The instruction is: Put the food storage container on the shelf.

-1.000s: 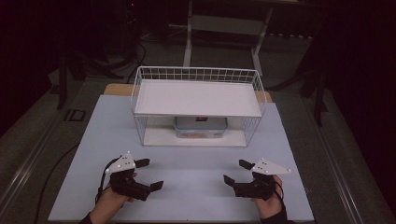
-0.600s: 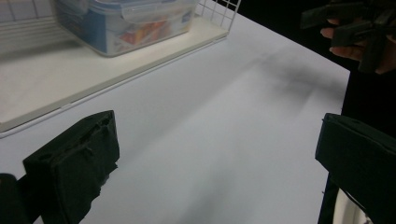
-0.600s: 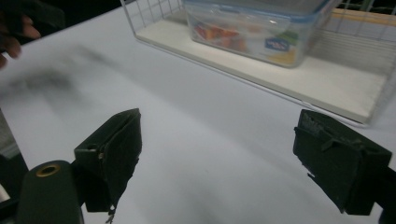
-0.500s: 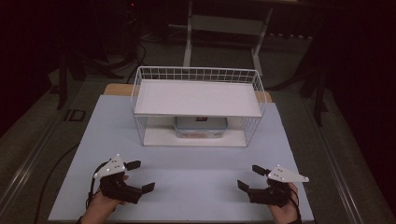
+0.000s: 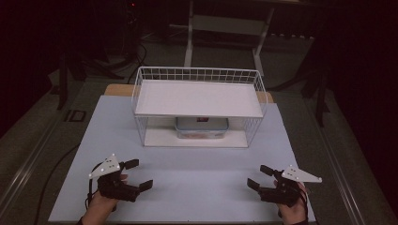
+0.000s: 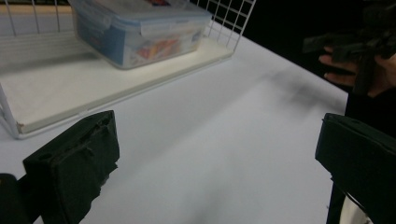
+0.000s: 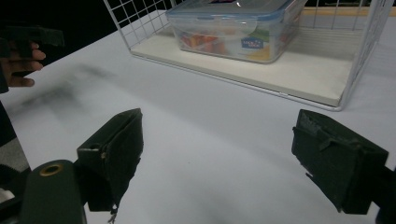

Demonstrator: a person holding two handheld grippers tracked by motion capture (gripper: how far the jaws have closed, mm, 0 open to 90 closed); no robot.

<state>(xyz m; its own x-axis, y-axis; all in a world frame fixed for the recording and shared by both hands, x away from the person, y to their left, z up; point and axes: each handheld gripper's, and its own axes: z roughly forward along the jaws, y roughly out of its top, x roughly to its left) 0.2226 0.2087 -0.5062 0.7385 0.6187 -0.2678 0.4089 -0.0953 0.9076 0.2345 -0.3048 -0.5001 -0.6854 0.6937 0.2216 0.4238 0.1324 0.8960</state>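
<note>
A white wire shelf rack (image 5: pixel 197 75) stands at the back middle of the white table. On its lower board sits a clear plastic food box with a blue-edged lid (image 5: pixel 202 127) (image 6: pixel 140 28) (image 7: pixel 236 28). My left gripper (image 5: pixel 136 174) rests low near the table's front left, held by a hand, jaws wide apart with nothing between them. My right gripper (image 5: pixel 260 177) is near the front right, also open and empty. Each gripper view shows its own two black pads (image 6: pixel 74 163) (image 7: pixel 112 149) over bare table, the box far ahead.
The white table top (image 5: pixel 197 173) spans between the grippers and the rack. The other hand with its gripper shows far off (image 6: pixel 359 51) (image 7: pixel 23 51). Dark floor, cables and a metal stand (image 5: pixel 225 28) lie beyond the table.
Both grippers have drawn back toward the front edge and spread outward, left one leftward, right one rightward. Their jaws stay open. The box and rack have not moved.
</note>
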